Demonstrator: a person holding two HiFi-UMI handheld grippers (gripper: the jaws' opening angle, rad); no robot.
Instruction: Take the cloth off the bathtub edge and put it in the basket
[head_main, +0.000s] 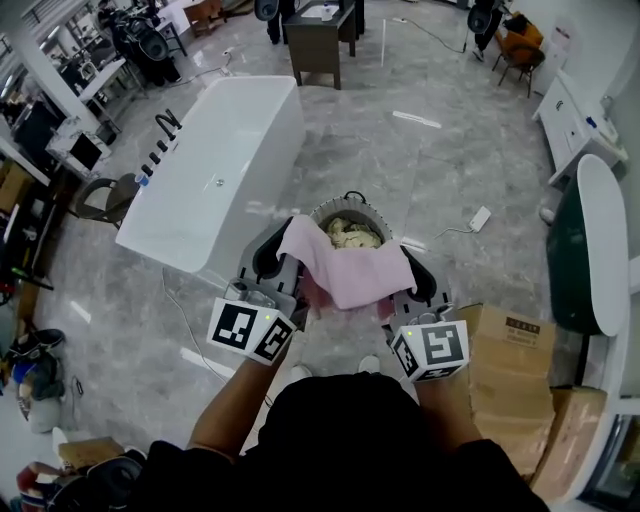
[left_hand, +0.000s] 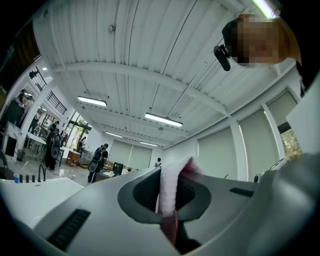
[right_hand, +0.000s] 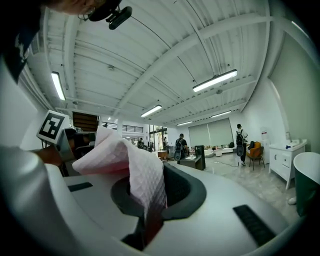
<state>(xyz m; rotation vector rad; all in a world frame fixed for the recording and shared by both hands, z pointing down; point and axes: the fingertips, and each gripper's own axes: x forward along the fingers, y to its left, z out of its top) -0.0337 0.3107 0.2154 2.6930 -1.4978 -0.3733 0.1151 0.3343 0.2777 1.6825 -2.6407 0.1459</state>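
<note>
A pale pink quilted cloth (head_main: 343, 262) hangs stretched between my two grippers, above the round grey basket (head_main: 330, 211) on the floor. My left gripper (head_main: 283, 262) is shut on the cloth's left edge, which shows as a folded pink strip (left_hand: 170, 192) pinched between its jaws. My right gripper (head_main: 408, 273) is shut on the right edge; the cloth (right_hand: 132, 167) drapes out of its jaws toward the left. The basket holds crumpled cream fabric (head_main: 350, 234). The white bathtub (head_main: 215, 170) stands to the left, its rim bare.
A black faucet (head_main: 167, 124) stands at the tub's far left side. Cardboard boxes (head_main: 515, 385) lie at my right, beside a green-and-white tub (head_main: 590, 250). A dark cabinet (head_main: 318, 45) stands farther back. People walk in the distance.
</note>
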